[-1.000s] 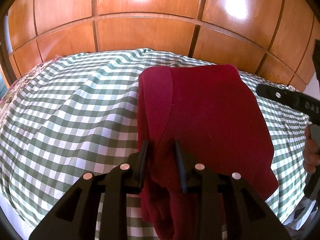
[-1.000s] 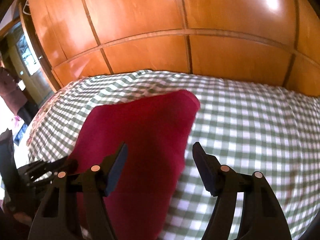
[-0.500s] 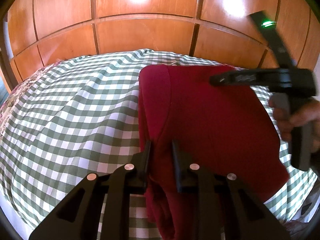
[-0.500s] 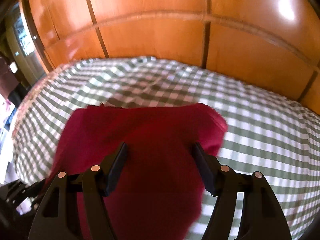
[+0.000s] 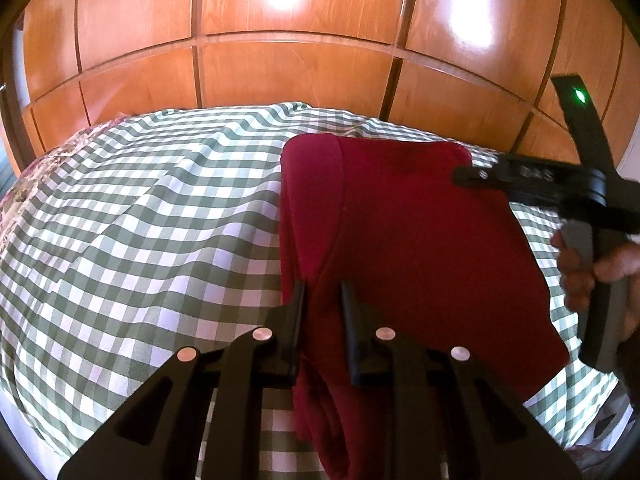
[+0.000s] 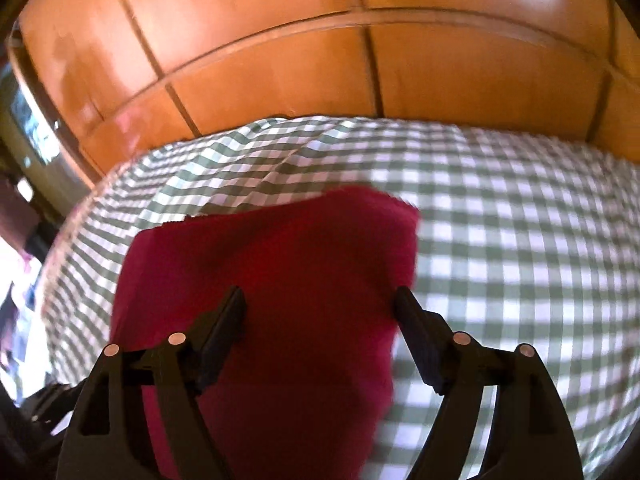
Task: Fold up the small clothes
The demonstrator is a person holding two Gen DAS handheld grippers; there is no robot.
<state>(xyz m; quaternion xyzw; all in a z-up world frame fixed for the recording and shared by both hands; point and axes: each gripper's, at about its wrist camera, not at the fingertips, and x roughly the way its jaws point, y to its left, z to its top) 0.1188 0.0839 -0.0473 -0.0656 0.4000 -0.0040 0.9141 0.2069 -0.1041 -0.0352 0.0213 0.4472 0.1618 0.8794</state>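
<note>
A dark red garment (image 5: 408, 240) lies folded on the green-and-white checked bedcover (image 5: 152, 232). My left gripper (image 5: 323, 292) is shut on the garment's near left edge, with cloth bunched between its fingers and hanging below. My right gripper (image 6: 320, 300) is open and empty, held over the near part of the red garment (image 6: 280, 280). In the left wrist view the right gripper (image 5: 464, 176) reaches in from the right above the garment's far right corner, with a hand on its handle.
Orange wooden wardrobe panels (image 5: 300, 72) stand right behind the bed. The checked bedcover (image 6: 520, 260) stretches wide to the right of the garment. A floral cloth (image 5: 16, 196) shows at the bed's far left edge.
My right gripper has swung in from the right edge to over the garment's far right part and stays open. My left gripper keeps its hold on the near edge.
</note>
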